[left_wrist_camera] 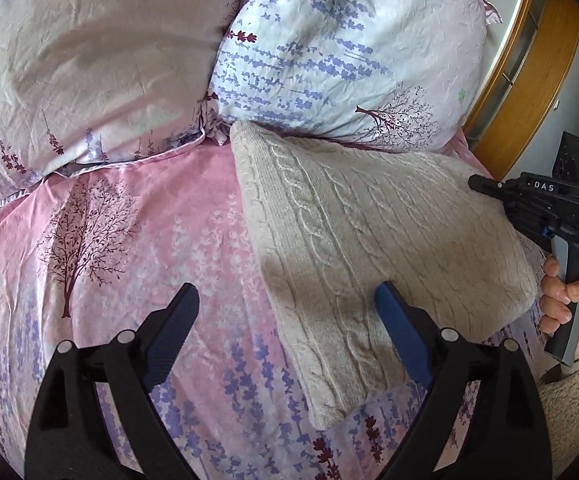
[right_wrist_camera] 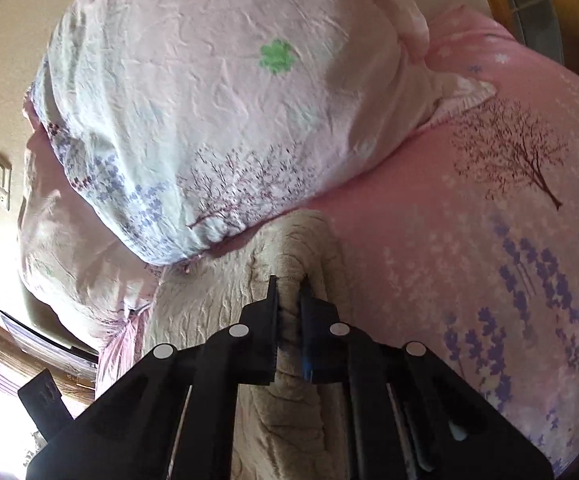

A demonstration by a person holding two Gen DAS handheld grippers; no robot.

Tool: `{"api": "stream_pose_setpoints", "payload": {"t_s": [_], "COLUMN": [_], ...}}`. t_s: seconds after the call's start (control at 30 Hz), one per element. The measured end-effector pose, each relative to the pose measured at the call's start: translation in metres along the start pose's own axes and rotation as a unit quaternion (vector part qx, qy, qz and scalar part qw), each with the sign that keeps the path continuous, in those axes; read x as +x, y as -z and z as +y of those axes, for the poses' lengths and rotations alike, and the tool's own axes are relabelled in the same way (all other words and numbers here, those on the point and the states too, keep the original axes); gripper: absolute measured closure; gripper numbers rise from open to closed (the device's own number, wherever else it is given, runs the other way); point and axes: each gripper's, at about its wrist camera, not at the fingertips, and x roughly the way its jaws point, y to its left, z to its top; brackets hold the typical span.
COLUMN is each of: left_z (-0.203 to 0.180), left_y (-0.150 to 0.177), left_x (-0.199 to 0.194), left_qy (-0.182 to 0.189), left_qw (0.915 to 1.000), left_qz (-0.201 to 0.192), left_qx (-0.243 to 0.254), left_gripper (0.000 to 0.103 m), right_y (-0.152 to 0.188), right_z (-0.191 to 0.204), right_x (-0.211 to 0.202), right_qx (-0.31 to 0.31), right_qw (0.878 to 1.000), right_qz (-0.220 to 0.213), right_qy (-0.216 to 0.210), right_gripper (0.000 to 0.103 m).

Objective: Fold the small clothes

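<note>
A beige cable-knit sweater (left_wrist_camera: 369, 232) lies folded on the pink bed sheet (left_wrist_camera: 149, 240), its far edge against a pillow. My left gripper (left_wrist_camera: 287, 300) is open and empty, hovering over the sweater's near left edge. My right gripper (left_wrist_camera: 485, 186) shows at the sweater's right side, held by a hand. In the right wrist view my right gripper (right_wrist_camera: 289, 282) is shut on a raised fold of the sweater (right_wrist_camera: 289, 248).
Two floral pillows (left_wrist_camera: 89, 60) (left_wrist_camera: 349, 48) lie at the head of the bed, the right one touching the sweater. A wooden headboard (left_wrist_camera: 529, 80) curves at the far right. The sheet (right_wrist_camera: 489, 240) spreads to the right in the right wrist view.
</note>
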Motion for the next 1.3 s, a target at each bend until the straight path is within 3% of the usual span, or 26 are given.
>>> {"api": "stream_pose_setpoints", "payload": {"t_s": [0.1,0.2,0.33,0.37,0.43,0.47,0.77,1.03,1.2,1.23,1.27,1.3], "left_z": [-0.003,-0.006,-0.008,-0.008,-0.007,-0.007,-0.011,0.004,0.002,0.002,0.002,0.003], "left_y": [-0.001,-0.002,-0.005,-0.006,-0.008,-0.009,-0.02,-0.026,-0.032,-0.034,-0.036,-0.036], "left_x": [0.002,0.004,0.006,0.007,0.009,0.011,0.037,0.062,0.072,0.074,0.077,0.078], "left_qy": [0.003,-0.005,-0.005,-0.004,0.001,0.004,0.028,0.082,0.103,0.111,0.126,0.13], "left_qw": [1.0,1.0,1.0,1.0,0.9999,0.9999,0.9985,0.9903,0.9876,0.9866,0.9842,0.9826], "left_qz": [-0.002,-0.001,-0.002,-0.003,-0.003,-0.003,0.025,0.056,0.051,0.051,0.053,0.054], "left_qx": [0.0,-0.003,-0.002,-0.004,-0.01,-0.015,-0.04,-0.097,-0.107,-0.108,-0.112,-0.121], "left_gripper": [0.012,0.008,0.005,0.005,0.004,0.004,0.002,0.002,0.004,0.008,0.016,0.017], "right_y": [-0.004,0.003,0.006,0.006,0.005,0.005,0.014,0.019,0.028,0.029,0.031,0.034], "right_z": [-0.002,-0.021,-0.026,-0.027,-0.028,-0.029,-0.043,-0.042,-0.031,-0.028,-0.026,-0.025], "right_x": [0.0,0.023,0.017,0.014,0.008,0.005,0.008,0.011,0.022,0.024,0.027,0.029], "right_qx": [-0.005,0.016,0.033,0.038,0.042,0.043,0.06,0.052,0.046,0.041,0.039,0.037], "right_qw": [1.0,0.998,0.998,0.998,0.998,0.997,0.992,0.989,0.986,0.986,0.985,0.985], "right_qz": [-0.009,0.031,0.035,0.04,0.054,0.059,0.112,0.133,0.151,0.151,0.159,0.158], "right_qy": [0.017,0.055,0.028,0.023,0.018,0.011,-0.002,-0.022,-0.053,-0.054,-0.055,-0.053], "right_gripper": [0.094,0.094,0.09,0.081,0.039,0.035,0.033,0.03,0.031,0.037,0.048,0.055]}}
